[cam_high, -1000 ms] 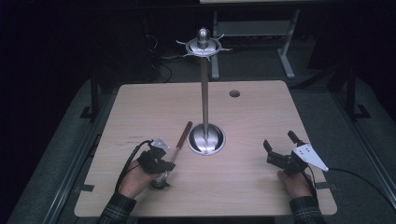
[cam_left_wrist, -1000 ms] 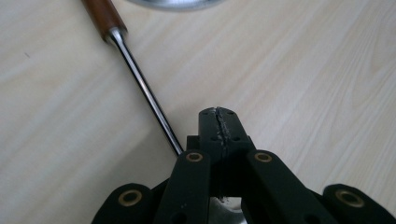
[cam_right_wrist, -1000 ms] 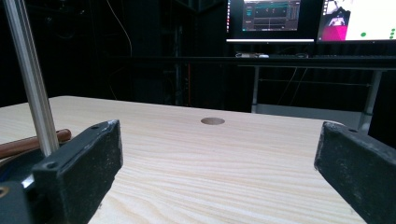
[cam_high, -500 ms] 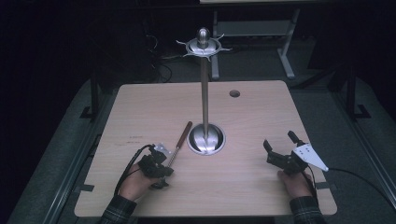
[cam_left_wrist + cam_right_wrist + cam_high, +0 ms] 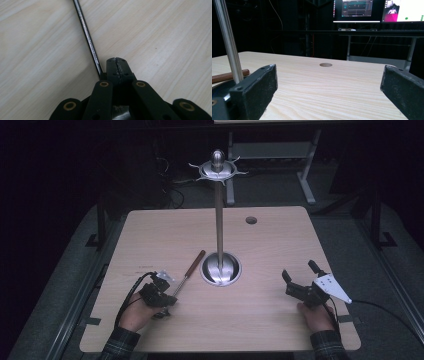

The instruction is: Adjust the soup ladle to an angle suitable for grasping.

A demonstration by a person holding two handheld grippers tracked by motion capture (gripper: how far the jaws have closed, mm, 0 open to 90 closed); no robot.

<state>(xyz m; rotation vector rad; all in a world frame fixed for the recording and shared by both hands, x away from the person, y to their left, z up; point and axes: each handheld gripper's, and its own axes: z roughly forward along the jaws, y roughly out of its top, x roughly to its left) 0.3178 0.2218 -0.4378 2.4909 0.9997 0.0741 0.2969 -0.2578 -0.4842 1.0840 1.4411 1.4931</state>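
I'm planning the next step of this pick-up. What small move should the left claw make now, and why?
Probably a slow, straight lift. The left claw has its jaws closed at the metal end of the tool, which lies flat on the table beside the stand. Whether the shaft is truly pinched is unclear, so lifting gently would test the grip.

Light wood-grain table w/ rounded corners, seen from above, on a dark metal frame. Near the centre a round shiny metal base sits on the top, w/ a tall thin pole standing upright from it. Just left of the base lies a slim tool, brown wooden handle toward the far side, metal shaft toward the near-left. A small round hole marks the far-right part of the top.
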